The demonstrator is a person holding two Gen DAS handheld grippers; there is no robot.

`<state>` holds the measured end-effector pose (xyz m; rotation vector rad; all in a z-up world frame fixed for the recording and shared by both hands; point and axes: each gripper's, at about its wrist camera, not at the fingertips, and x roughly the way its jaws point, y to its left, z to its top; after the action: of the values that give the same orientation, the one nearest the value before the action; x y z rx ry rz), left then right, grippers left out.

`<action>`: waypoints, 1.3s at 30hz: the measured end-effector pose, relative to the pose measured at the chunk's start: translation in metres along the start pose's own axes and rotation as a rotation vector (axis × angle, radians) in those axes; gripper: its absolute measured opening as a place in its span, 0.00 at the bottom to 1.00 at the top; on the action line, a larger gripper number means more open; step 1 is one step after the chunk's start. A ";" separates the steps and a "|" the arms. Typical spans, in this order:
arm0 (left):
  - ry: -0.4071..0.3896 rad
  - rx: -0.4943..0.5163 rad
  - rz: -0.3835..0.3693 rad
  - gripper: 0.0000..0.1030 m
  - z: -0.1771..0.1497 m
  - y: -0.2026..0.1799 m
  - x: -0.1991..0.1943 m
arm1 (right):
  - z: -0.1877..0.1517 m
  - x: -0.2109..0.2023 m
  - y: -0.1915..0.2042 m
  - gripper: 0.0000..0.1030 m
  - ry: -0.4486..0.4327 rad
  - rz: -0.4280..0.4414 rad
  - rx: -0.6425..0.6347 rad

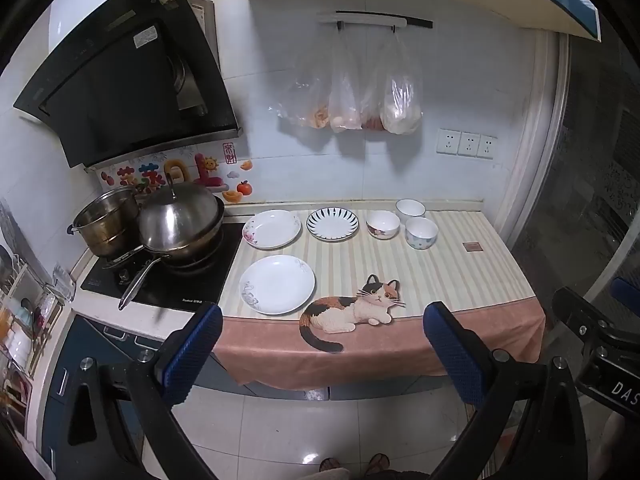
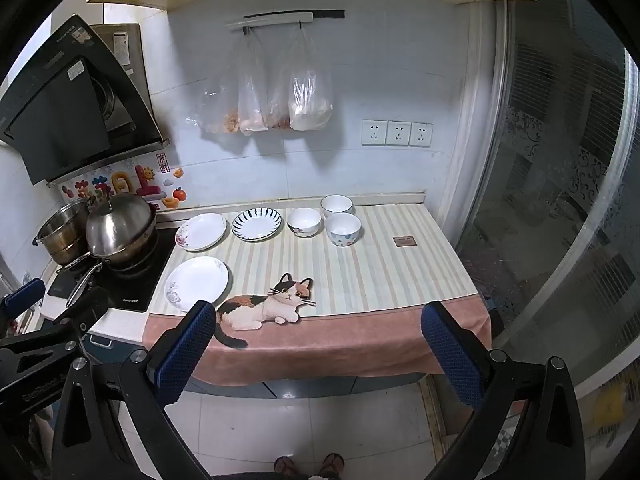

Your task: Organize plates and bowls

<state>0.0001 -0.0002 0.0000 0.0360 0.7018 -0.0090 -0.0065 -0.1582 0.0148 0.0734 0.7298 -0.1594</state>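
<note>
Left claw (image 1: 322, 350) view alone shows shelves (image 1: 20, 320) beside the stove (image 1: 160, 280)

plates (image 1: 277, 284): glossy ceramic | wok lid (image 1: 178, 216): shiny metal | counter mat (image 1: 440, 276): matt cloth

plates (image 1: 276, 254) left, bowls (image 1: 402, 222) right, on counter (image 1: 460, 272)

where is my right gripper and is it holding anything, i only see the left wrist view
Observer: The right gripper is short of the counter's front edge, its jaws wide open with nothing between them.
Operator: what is it lined up with
Observer: The three bowls sit ahead, about midway between its fingers; the near plate lies just beyond the finger on the left of its view.
</note>
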 end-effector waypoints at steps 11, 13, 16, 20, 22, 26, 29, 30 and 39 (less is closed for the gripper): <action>0.000 -0.006 -0.006 1.00 0.000 0.000 0.000 | -0.003 0.000 -0.002 1.00 0.005 -0.002 0.006; -0.002 -0.007 -0.005 1.00 0.000 0.000 0.000 | -0.001 -0.002 -0.002 1.00 0.007 0.000 0.002; -0.003 -0.005 -0.003 1.00 0.000 0.000 0.000 | -0.001 -0.002 -0.002 1.00 0.006 0.002 0.004; -0.004 -0.006 -0.004 1.00 0.000 -0.001 0.000 | 0.001 -0.008 -0.002 1.00 0.005 0.005 0.004; -0.004 -0.007 -0.006 1.00 0.000 -0.001 0.001 | 0.001 -0.008 -0.002 1.00 0.006 0.010 0.004; -0.006 -0.007 -0.005 1.00 0.001 0.003 -0.003 | 0.004 -0.008 -0.004 1.00 0.006 0.008 0.003; -0.005 -0.006 -0.006 1.00 0.005 0.003 -0.004 | 0.004 -0.007 -0.004 1.00 -0.001 0.003 0.004; -0.006 -0.006 -0.006 1.00 0.005 0.003 -0.004 | 0.005 -0.008 -0.005 1.00 -0.002 0.003 0.005; -0.002 -0.012 -0.021 1.00 0.009 0.000 -0.006 | 0.006 -0.006 -0.009 1.00 0.002 0.001 0.015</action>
<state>0.0012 -0.0008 0.0112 0.0166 0.7006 -0.0248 -0.0082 -0.1676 0.0232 0.0880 0.7302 -0.1633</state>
